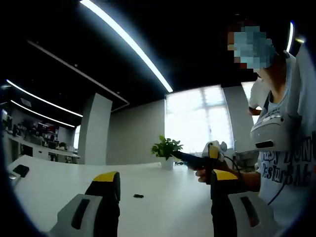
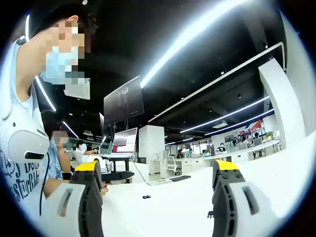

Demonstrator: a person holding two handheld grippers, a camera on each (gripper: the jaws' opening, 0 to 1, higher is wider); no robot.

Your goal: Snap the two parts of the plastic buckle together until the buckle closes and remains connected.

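Note:
A small black buckle part point(image 1: 138, 196) lies on the white table point(image 1: 59, 173), between and just beyond my left gripper's point(image 1: 165, 176) jaws. The jaws stand wide apart, yellow-tipped, with nothing between them. In the right gripper view a small black buckle part point(image 2: 146, 197) lies on the table point(image 2: 276, 163) ahead of my right gripper point(image 2: 158, 166), which is also open and holds nothing. Another small black piece point(image 2: 211, 214) shows close by the inner side of its right-hand jaw; I cannot tell what it is. The right gripper point(image 1: 210, 157) appears in the left gripper view, held in a hand above the table.
A person in a white printed shirt point(image 1: 286, 163) stands at the table. A potted plant point(image 1: 167, 148) stands at the far edge before a bright window. A keyboard point(image 2: 180, 177), monitors point(image 2: 123, 101) and seated people point(image 2: 81, 148) lie beyond.

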